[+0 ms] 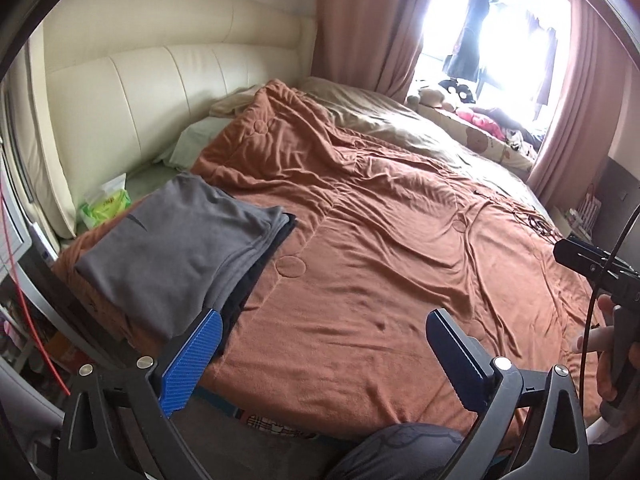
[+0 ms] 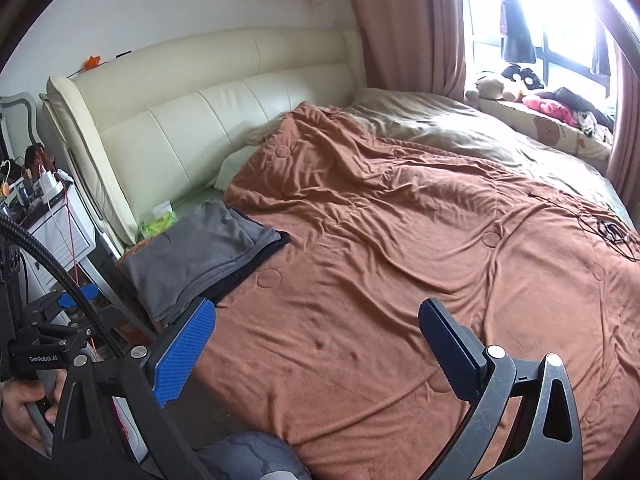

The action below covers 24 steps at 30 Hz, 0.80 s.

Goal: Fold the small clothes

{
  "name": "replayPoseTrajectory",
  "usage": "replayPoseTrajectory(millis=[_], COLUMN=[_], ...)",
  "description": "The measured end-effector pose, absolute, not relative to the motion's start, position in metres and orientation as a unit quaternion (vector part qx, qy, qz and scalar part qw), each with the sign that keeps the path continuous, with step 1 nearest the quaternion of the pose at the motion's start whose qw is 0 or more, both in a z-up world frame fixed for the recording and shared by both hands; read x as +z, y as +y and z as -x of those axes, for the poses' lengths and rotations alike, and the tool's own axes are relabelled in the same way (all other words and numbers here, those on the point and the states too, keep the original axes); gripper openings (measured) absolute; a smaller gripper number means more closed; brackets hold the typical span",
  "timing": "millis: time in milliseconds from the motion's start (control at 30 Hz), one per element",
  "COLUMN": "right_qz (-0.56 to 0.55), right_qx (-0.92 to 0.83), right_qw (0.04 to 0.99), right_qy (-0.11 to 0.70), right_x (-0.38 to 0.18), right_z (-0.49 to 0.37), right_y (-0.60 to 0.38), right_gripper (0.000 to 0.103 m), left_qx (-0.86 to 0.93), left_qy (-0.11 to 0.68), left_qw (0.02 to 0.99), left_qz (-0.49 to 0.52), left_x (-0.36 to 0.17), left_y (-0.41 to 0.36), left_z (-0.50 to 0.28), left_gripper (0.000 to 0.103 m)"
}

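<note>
A folded grey garment (image 1: 176, 248) lies on top of a folded black one (image 1: 256, 276) at the near left corner of the bed, seen smaller in the right wrist view as the grey garment (image 2: 200, 256). My left gripper (image 1: 324, 328) hangs over the brown blanket to the right of that stack, open, with nothing between its blue pads. My right gripper (image 2: 316, 320) is also open and empty above the blanket, with the stack beyond its left finger. Part of the right gripper's body (image 1: 596, 264) and a hand show at the right edge of the left wrist view.
The wrinkled brown blanket (image 1: 400, 248) covers most of the bed, with a beige sheet (image 1: 400, 120) beyond it. A cream headboard (image 1: 140, 92) stands at the left, a green tissue pack (image 1: 106, 204) beside it. A dark cable (image 2: 608, 232) lies at the far right. A nightstand (image 2: 56, 216) is cluttered.
</note>
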State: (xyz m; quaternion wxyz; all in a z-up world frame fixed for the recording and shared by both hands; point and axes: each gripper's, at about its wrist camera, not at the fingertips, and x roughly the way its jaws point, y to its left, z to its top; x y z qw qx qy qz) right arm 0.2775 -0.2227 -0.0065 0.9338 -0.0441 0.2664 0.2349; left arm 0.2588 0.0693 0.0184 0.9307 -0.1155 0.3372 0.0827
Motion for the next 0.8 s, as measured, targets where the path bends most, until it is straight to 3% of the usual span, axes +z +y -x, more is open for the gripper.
replayPoseTrajectory(millis=[800], right_qz=[0.027], right_qx=[0.218], right_qw=[0.958], right_qy=[0.186], right_x=[-0.041], right_z=[-0.124], right_y=[-0.329], right_gripper=[0.102], left_qx=[0.071], left_qy=[0.269], left_qw=[0.96], left_qz=[0.034], left_x=[0.02], left_y=[-0.031], left_z=[-0.166], left_gripper=[0.102])
